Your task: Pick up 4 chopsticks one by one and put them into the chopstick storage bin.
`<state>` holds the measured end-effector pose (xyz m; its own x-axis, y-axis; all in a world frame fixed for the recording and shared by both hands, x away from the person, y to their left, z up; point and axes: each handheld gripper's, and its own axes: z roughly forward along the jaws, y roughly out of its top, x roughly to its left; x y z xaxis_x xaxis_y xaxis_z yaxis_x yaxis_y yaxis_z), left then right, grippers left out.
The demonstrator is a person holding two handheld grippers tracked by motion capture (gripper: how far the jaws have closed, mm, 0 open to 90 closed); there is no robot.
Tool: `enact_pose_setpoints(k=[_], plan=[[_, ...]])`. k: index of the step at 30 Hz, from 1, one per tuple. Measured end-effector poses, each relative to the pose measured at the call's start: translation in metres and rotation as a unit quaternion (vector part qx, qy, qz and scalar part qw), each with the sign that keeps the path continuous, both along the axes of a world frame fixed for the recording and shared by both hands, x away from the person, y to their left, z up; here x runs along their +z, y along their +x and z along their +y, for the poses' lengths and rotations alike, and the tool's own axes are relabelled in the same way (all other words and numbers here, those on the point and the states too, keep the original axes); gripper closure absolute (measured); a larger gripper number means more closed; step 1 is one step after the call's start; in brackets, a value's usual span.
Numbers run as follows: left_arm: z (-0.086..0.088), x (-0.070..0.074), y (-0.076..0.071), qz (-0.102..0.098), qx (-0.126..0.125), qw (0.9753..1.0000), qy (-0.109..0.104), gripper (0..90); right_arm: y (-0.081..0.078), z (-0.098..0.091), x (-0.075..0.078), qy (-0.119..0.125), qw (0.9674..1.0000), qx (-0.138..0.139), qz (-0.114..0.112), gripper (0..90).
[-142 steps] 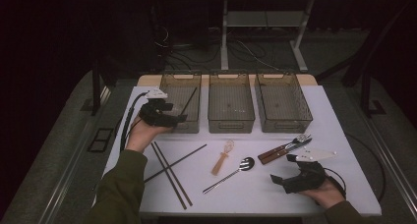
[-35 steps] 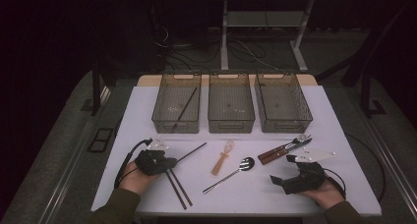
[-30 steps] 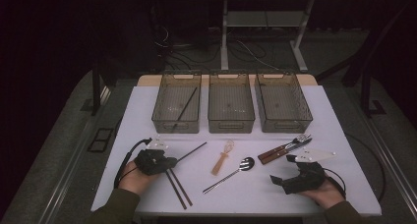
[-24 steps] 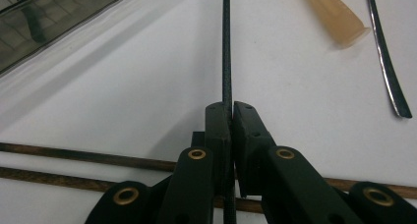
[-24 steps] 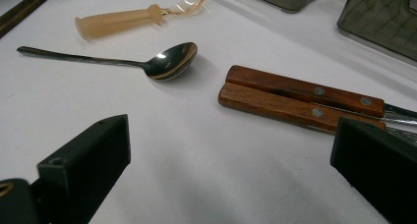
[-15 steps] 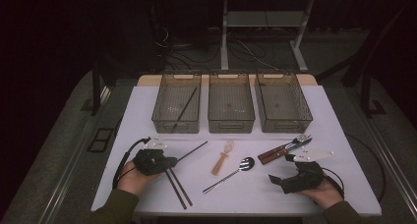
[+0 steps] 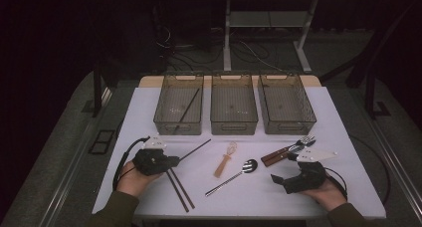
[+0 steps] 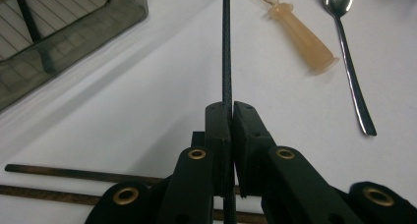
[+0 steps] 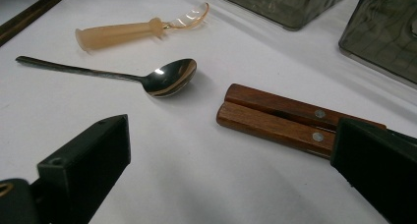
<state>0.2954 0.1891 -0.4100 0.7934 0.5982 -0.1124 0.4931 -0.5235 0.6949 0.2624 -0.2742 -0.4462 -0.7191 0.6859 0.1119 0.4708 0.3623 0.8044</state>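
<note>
High view shows what is different from a few seconds ago: the left gripper [image 7: 155, 161], which was then up at the left bin [image 7: 178, 107], is now back at the near left part of the desk [image 7: 343, 137], and one dark chopstick lies inside that bin. So one stick looks already sorted, and the next one is now in hand. Over the last second this hand has hardly moved.

From the left gripper view, the jaws are nearly closed and pinch a thin dark chopstick [image 8: 226, 47] near its end; the stick runs straight forward from the pads, toward the middle of the desk. Two more chopsticks [image 7: 177, 188] lie on the desk just beside this hand. I judge the next step is to lift this stick and carry it to the same bin.

The left hand lies low, the gripper pointing right and slightly away. The right gripper [image 7: 291, 179] rests near the front right, its jaws wide apart and empty, aimed at the spoon [image 9: 167, 81] and the wooden-handled cutlery [image 9: 275, 118].
</note>
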Motion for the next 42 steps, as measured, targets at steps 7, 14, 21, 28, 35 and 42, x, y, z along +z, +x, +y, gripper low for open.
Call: enact_pose_setpoints(k=[7, 14, 21, 28, 35, 42], plan=[[0.003, 0.007, 0.003, -0.008, 0.000, 0.9998, -0.018, 85.2, -0.001, 0.001, -0.001, -0.001, 1.0000, 0.001, 0.003, 1.4], [0.003, 0.012, 0.006, -0.013, 0.008, 0.9995, -0.027, 85.2, -0.001, 0.001, -0.001, -0.002, 1.0000, 0.001, 0.007, 1.4], [0.001, 0.017, 0.012, -0.022, 0.010, 0.9991, -0.035, 85.2, -0.001, 0.001, -0.001, -0.003, 1.0000, 0.000, 0.008, 1.4], [-0.002, 0.024, 0.022, -0.029, 0.015, 0.9986, -0.041, 85.1, 0.000, 0.001, -0.002, -0.003, 1.0000, -0.003, 0.009, 1.4], [-0.005, 0.030, 0.034, -0.035, 0.022, 0.9983, -0.040, 85.2, 0.000, 0.001, -0.002, -0.002, 1.0000, -0.004, 0.008, 1.4], [-0.006, 0.038, 0.048, -0.043, 0.034, 0.9975, -0.045, 85.2, 0.000, 0.001, -0.002, -0.003, 0.9999, -0.005, 0.010, 1.4]])
